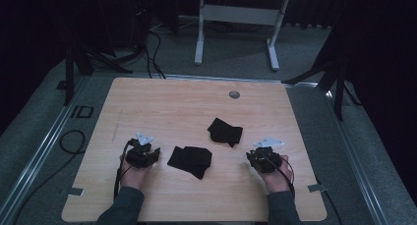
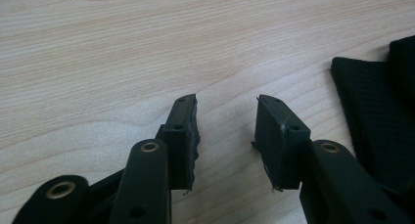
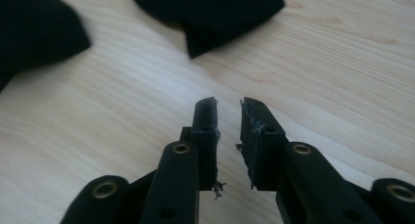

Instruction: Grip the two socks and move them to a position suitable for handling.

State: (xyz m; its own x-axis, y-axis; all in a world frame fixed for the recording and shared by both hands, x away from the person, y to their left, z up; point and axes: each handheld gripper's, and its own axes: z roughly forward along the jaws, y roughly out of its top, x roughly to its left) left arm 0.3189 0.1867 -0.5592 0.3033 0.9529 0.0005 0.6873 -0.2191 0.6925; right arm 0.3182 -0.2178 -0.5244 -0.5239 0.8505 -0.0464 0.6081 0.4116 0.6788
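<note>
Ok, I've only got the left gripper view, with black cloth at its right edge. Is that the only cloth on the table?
Observer: No, there are two. The high view shows the near black cloth and a far black cloth lying apart beyond it.
Operator: Where's the right gripper?
Observer: The right gripper is on the other side of the near black cloth, touching neither cloth.
Operator: Holding anything?
Observer: No. Its jaws stand slightly apart with nothing between them, over the table.
</note>
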